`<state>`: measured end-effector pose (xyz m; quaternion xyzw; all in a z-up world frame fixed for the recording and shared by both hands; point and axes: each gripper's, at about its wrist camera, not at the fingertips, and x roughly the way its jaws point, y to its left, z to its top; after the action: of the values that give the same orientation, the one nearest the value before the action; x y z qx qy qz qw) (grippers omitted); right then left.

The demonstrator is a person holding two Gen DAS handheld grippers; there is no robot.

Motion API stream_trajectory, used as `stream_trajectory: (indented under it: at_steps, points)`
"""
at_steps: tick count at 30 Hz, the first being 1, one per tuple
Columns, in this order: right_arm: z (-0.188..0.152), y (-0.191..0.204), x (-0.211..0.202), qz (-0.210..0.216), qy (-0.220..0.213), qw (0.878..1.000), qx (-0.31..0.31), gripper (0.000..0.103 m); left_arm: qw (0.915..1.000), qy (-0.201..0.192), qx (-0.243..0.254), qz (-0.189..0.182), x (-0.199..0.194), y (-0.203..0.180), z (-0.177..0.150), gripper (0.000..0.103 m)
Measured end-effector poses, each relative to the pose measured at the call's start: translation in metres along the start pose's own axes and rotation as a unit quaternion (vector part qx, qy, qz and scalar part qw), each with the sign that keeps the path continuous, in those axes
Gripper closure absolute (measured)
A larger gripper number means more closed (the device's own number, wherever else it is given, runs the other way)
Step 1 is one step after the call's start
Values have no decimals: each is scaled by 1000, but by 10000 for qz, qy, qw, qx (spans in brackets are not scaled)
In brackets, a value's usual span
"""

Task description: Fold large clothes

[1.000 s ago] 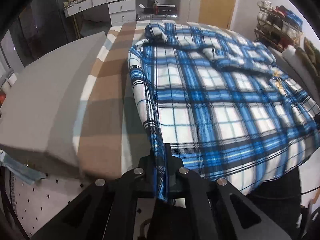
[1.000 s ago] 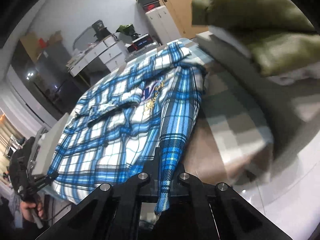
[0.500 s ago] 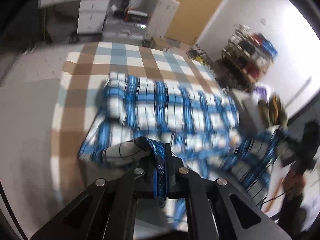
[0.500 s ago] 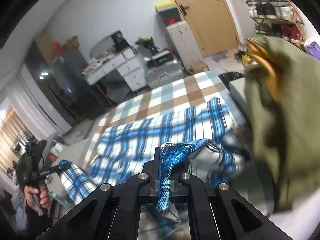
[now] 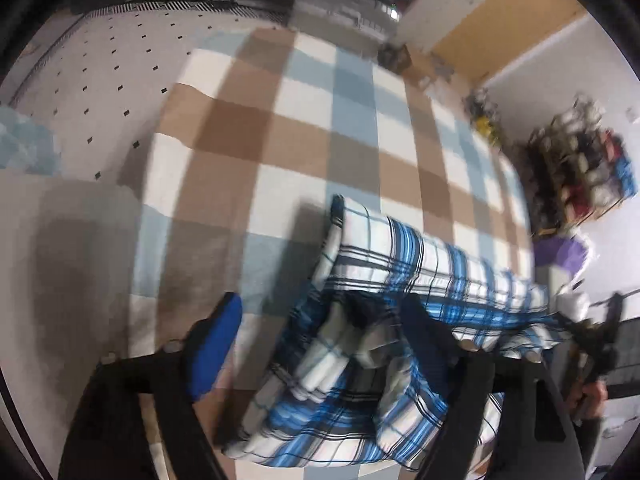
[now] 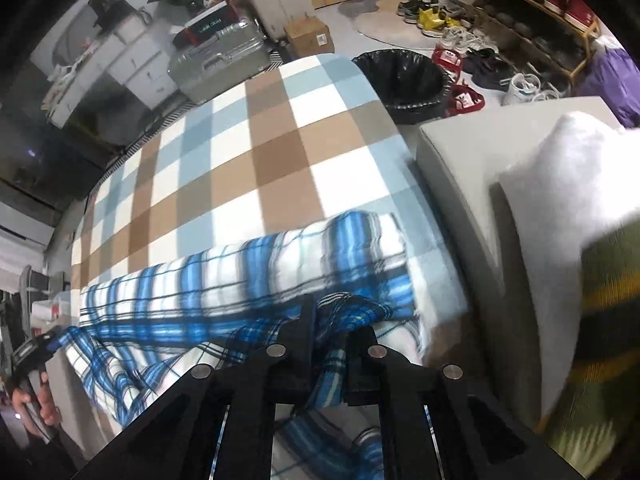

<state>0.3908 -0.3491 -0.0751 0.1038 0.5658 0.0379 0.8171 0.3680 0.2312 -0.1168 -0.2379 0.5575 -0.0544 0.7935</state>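
Note:
A blue, white and black plaid shirt (image 5: pixel 400 256) lies folded into a long band across the near part of the checked blanket (image 5: pixel 280 152). My left gripper (image 5: pixel 320 320) hangs over the shirt's bunched end. Its jaws are opening and stand wide, with cloth between them but not pressed. In the right wrist view the shirt (image 6: pixel 248 276) runs leftward. My right gripper (image 6: pixel 334 328) has a fold of it between its narrow jaws, which are starting to open. Each view shows the other gripper at its edge, in a person's hand (image 6: pixel 36 400).
A grey padded ledge (image 6: pixel 452 168) with a white pillow (image 6: pixel 568 184) and a green striped cushion (image 6: pixel 600 320) borders the blanket on the right. Beyond are a black bin (image 6: pixel 404 76), a shoe rack (image 6: pixel 532 12), a silver suitcase (image 6: pixel 216 60) and tiled floor (image 5: pixel 100 64).
Both grippers swept across the bed with the shirt's edge and folded it over into a narrower band. The left gripper went from shut on cloth to wide open.

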Motion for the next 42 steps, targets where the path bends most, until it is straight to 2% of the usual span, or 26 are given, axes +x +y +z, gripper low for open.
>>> stream_trajectory:
  at_steps: [2, 3, 4, 5, 7, 9, 10, 13, 14, 16, 18, 20, 23, 24, 26, 27, 28, 29, 30, 31, 33, 36, 37, 39, 41, 42]
  points:
    - [2, -6, -4, 57, -156, 9998, -133, 87, 10000, -58, 10, 41, -9, 16, -10, 24]
    - [2, -6, -9, 5, -253, 9995, -164, 73, 9996, -133, 100, 224, -14, 20, -18, 24]
    - [3, -7, -17, -73, -465, 9987, -211, 54, 9990, -140, 211, 380, -17, 21, -25, 24]
    - [1, -9, -30, -74, -823, 9961, -300, 49, 9980, -89, 369, 507, -20, 19, -36, 24]
    - [0, -7, -47, 19, -1238, 9916, -374, 43, 9964, -96, 726, 432, -26, 9, -54, 24]
    - [-6, -1, -64, 120, -1480, 9876, -499, 32, 9905, -86, 1290, 459, -33, -14, -79, 24]
    - [-13, 8, -72, 250, -1540, 9847, -778, 28, 9853, -163, 1631, 474, -38, -28, -92, 24]
    - [-34, 43, -78, 73, -1521, 9737, -1696, 20, 9642, -352, 2623, 180, -48, -79, -138, 24]
    - [-42, 54, -76, -4, -1484, 9687, -1990, 20, 9555, -236, 2938, -67, -44, -100, -158, 24]
    - [-59, 74, -67, -204, -1342, 9555, -2621, 20, 9439, 41, 3281, -386, -29, -126, -179, 24]
    - [-66, 83, -52, -561, -1197, 9476, -2909, 20, 9355, 340, 3494, -396, -4, -146, -189, 24]
    - [-61, 78, -31, -1000, -969, 9498, -2803, 20, 9287, 600, 3648, -279, 23, -157, -191, 24]
    - [-43, 63, -7, -1460, -650, 9562, -2453, 20, 9237, 777, 3750, -40, 59, -168, -187, 24]
    - [-35, 56, -2, -1459, -601, 9607, -2284, 20, 9231, 812, 3759, 64, 69, -170, -185, 24]
    - [-19, 46, 9, -1197, -478, 9704, -2041, 23, 9232, 841, 3751, 14, 77, -173, -182, 24]
    - [-14, 44, 15, -1186, -415, 9721, -1982, 36, 9225, 812, 3773, -34, 79, -177, -180, 25]
    - [-9, 42, 21, -1182, -349, 9735, -1927, 51, 9196, 730, 3858, -108, 77, -182, -178, 42]
    - [-5, 41, 27, -1112, -209, 9755, -1884, 82, 9156, 592, 3977, -100, 74, -187, -177, 89]
    - [-1, 39, 34, -994, -2, 9783, -1820, 95, 9121, 508, 4067, -33, 68, -190, -175, 102]
    - [0, 38, 35, -933, 53, 9798, -1770, 95, 9081, 376, 4171, 79, 64, -196, -172, 101]
    - [0, 40, 27, -956, -148, 9792, -1785, 96, 8996, 144, 4359, 244, 56, -208, -166, 101]
    - [3, 39, 12, -1040, -483, 9780, -1744, 96, 8779, -61, 4738, 699, 52, -228, -150, 101]
    - [7, 35, 9, -1146, -568, 9788, -1597, 96, 8693, -229, 4863, 852, 47, -238, -142, 101]
    - [17, 26, 11, -1385, -594, 9789, -1378, 96, 8598, -726, 4931, 1110, 39, -256, -124, 101]
    - [25, 18, 17, -1608, -549, 9777, -1237, 95, 8437, -1175, 5035, 1445, 35, -273, -102, 100]
    - [29, 12, 22, -1654, -476, 9788, -1107, 95, 8443, -1281, 4980, 1511, 37, -276, -99, 99]
